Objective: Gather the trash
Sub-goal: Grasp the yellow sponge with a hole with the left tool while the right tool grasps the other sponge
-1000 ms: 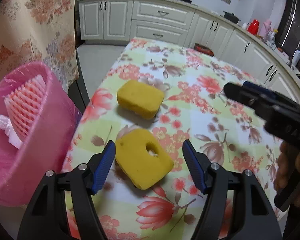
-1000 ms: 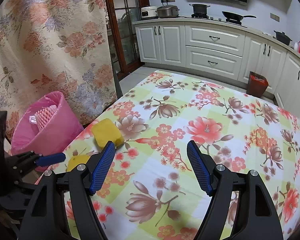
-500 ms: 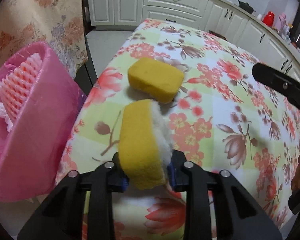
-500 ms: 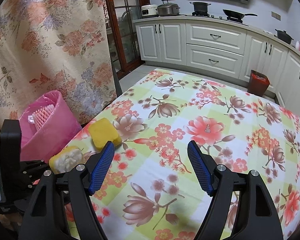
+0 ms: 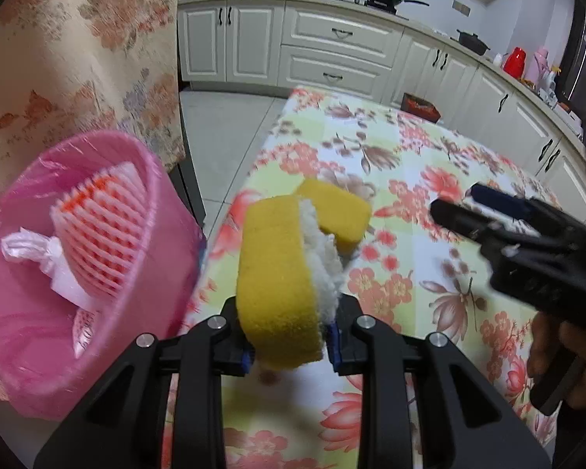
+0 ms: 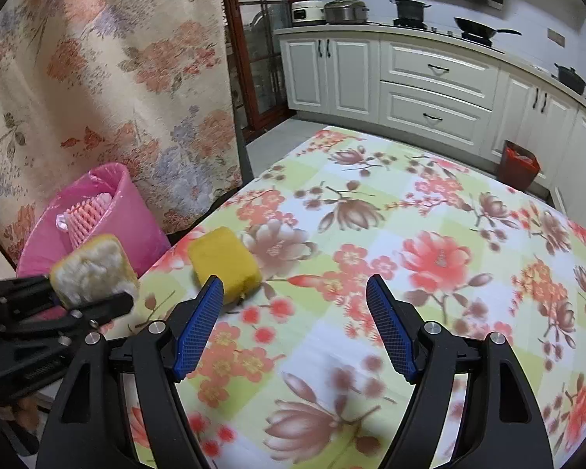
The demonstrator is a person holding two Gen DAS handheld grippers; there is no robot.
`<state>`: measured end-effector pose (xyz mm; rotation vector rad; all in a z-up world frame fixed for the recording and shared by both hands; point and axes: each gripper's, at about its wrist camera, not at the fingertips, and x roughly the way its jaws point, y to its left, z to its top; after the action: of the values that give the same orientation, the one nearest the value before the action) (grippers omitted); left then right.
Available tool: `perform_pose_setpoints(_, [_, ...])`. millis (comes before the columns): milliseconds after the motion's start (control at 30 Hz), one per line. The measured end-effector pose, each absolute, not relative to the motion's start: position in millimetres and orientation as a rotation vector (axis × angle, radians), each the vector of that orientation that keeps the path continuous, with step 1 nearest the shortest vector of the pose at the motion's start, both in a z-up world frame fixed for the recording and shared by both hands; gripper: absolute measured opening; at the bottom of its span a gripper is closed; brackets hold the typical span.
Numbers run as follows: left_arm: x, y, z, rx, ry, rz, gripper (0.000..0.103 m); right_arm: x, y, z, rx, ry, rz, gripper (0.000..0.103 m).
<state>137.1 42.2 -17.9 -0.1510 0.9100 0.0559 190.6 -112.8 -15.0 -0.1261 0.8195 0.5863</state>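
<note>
My left gripper (image 5: 291, 348) is shut on a yellow sponge (image 5: 277, 277) with a white fluffy face, held upright above the table's left edge; it also shows in the right wrist view (image 6: 92, 267). A second yellow sponge (image 5: 342, 211) lies on the floral tablecloth (image 5: 410, 179) just beyond it, also in the right wrist view (image 6: 224, 260). A pink bin (image 5: 31, 324) with a pink liner stands left of the table and holds foam netting (image 5: 101, 230) and white plastic. My right gripper (image 6: 295, 328) is open and empty over the table, right of the second sponge.
A floral curtain (image 6: 97, 78) hangs behind the bin (image 6: 129, 215). White kitchen cabinets (image 6: 429, 90) line the far wall, with pots on the counter. A small red bin (image 6: 517, 164) stands on the floor past the table.
My left gripper closed on the near sponge, turned it on edge and lifted it toward the pink bin. My right gripper stayed open and nearly still.
</note>
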Motion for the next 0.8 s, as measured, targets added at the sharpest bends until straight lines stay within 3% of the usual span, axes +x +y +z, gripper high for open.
perform_pose_setpoints(133, [134.2, 49.4, -8.1, -0.151, 0.890, 0.062, 0.027, 191.2, -97.0, -18.7, -0.152, 0.819, 0.602, 0.077])
perform_pose_setpoints(800, [131.3, 78.7, 16.2, -0.169, 0.828, 0.093, 0.027, 205.7, -35.7, -46.6, -0.269, 0.863, 0.677, 0.077])
